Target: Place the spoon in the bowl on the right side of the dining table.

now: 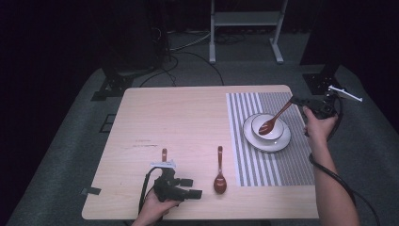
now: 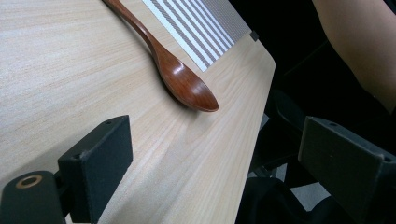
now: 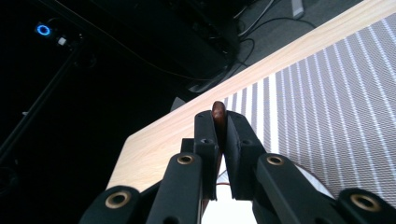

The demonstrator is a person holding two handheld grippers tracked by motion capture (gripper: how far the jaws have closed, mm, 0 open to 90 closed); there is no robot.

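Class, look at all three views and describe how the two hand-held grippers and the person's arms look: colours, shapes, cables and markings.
Both are black. The left hand-held gripper has blocky matte pads, brass-ringed pivot holes, a white label and a black cable. The right hand-held gripper has angular link arms with brass-ringed pivots, a white bar on top and a thick black cable. The forearms are bare, no sleeves.

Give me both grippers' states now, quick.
Left gripper: open, empty.
Right gripper: shut on the wooden spoon over the bowl.

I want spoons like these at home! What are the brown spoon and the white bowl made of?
The spoon on the table looks like wood with a glossy lacquer: reddish brown, with shiny highlights. The bowl and the plate under it look like glazed ceramic, smooth and white, though they could be plastic.
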